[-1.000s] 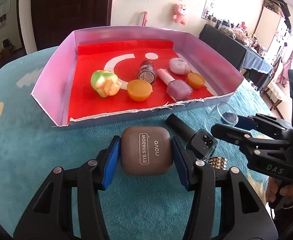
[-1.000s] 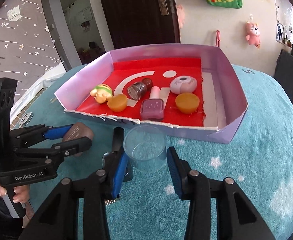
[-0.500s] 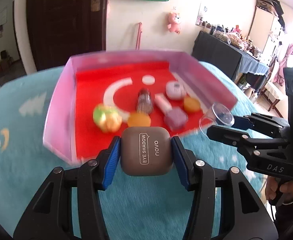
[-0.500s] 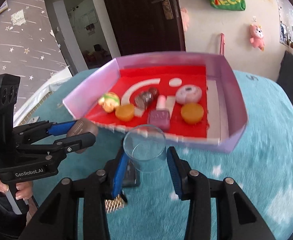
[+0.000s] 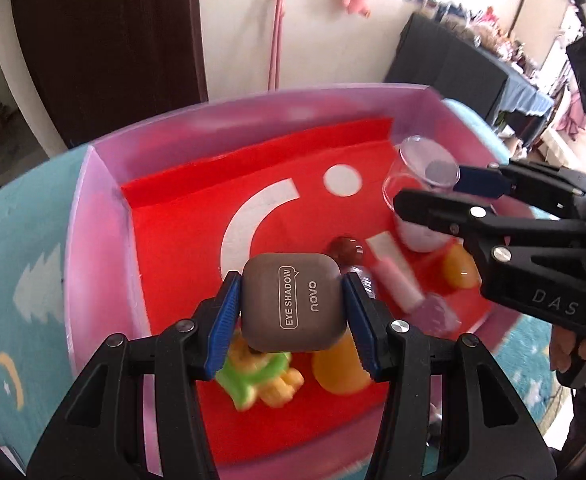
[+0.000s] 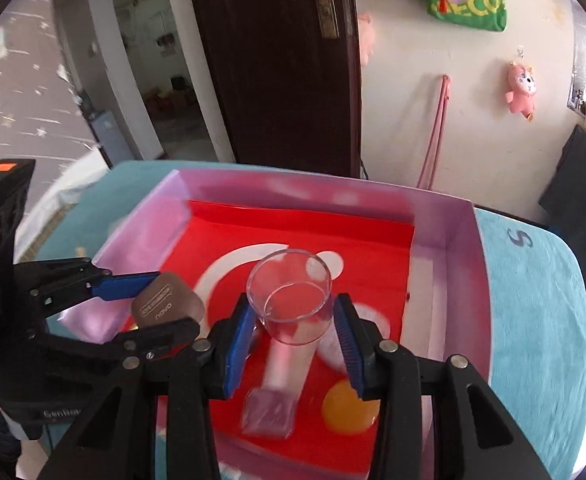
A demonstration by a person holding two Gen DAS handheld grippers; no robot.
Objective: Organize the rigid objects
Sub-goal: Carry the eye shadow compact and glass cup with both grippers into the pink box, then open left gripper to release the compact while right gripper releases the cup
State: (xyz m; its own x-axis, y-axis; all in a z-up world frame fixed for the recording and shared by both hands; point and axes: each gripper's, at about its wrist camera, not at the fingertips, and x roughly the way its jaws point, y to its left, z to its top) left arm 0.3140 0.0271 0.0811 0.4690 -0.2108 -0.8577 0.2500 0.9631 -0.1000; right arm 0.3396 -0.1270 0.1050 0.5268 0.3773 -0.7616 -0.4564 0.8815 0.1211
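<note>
My left gripper (image 5: 291, 312) is shut on a brown eye shadow case (image 5: 291, 306) and holds it above the red floor of the pink-walled box (image 5: 101, 248). My right gripper (image 6: 293, 344) is shut on a clear glass cup (image 6: 291, 296) and holds it over the box's right half. The cup also shows in the left wrist view (image 5: 423, 184), and the case in the right wrist view (image 6: 165, 306). Below lie a green-yellow toy (image 5: 257, 376), orange lids (image 5: 339, 368), a pink nail polish bottle (image 5: 409, 288) and a dark round jar (image 5: 345, 248).
The box (image 6: 461, 248) sits on a teal cloth-covered table (image 6: 533, 320). A dark door (image 6: 277, 60) and a white wall with a pink plush toy (image 6: 521, 88) stand behind. A dark cabinet (image 5: 453, 64) stands at the right.
Both grippers have lifted off the table and moved forward over the box, each carrying its object. The items left on the cloth are out of view.
</note>
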